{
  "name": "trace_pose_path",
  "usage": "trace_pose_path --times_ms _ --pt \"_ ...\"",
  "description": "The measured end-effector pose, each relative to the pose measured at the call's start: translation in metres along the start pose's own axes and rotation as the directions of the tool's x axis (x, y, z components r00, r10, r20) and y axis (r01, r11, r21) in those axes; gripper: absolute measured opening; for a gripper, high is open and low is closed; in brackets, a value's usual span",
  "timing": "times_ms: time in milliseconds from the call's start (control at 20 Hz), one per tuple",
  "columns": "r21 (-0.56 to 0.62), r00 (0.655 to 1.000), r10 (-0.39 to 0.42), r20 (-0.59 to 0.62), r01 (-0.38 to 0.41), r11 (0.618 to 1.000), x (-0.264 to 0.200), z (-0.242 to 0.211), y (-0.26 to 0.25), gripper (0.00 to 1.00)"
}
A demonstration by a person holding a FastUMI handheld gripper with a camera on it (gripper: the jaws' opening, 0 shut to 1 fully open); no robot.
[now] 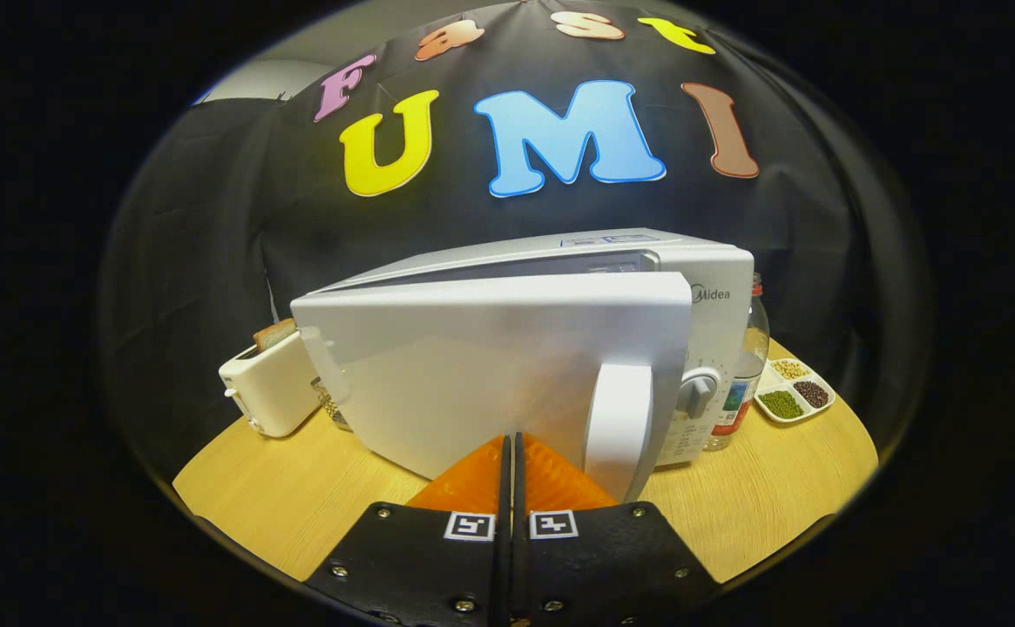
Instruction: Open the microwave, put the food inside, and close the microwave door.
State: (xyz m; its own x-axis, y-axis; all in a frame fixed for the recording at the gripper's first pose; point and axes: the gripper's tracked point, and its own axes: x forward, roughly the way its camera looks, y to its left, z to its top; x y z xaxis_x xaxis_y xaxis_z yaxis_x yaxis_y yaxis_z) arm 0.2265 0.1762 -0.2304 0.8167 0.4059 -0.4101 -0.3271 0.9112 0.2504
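Fingers of the gripper (511, 448) pressed together, nothing between them, tips just short of the outer face of the white microwave door (490, 374). Door partly swung out, hinged at the left, its pale upright handle (619, 427) just right of the fingertips; closed fingers suit pushing the panel rather than grasping, likely to shut it. White boxy microwave (699, 261) standing mid-table on the round light wooden table (786, 488). No food visible from here; cavity hidden behind the door, so cannot tell if loaded. White toaster holding a bread slice (270, 387) near the left edge; clear bottle (744, 374) and white divided tray of beans (793, 392) toward the right edge, kept clear of the door's swing.
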Motion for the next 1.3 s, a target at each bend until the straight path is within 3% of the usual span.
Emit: trace_pose_path --times_ms 600,850,1050,1300 --pt "0.013 0.997 -0.078 0.016 0.078 0.997 0.042 0.012 -0.021 0.0" --pt "0.076 0.994 -0.105 0.013 0.104 0.992 0.047 0.015 -0.021 0.01" --pt "0.041 0.986 -0.151 0.064 0.149 0.988 0.016 0.029 -0.025 0.01" --pt "-0.007 0.966 -0.207 0.155 0.211 0.978 -0.06 0.049 -0.017 0.01"
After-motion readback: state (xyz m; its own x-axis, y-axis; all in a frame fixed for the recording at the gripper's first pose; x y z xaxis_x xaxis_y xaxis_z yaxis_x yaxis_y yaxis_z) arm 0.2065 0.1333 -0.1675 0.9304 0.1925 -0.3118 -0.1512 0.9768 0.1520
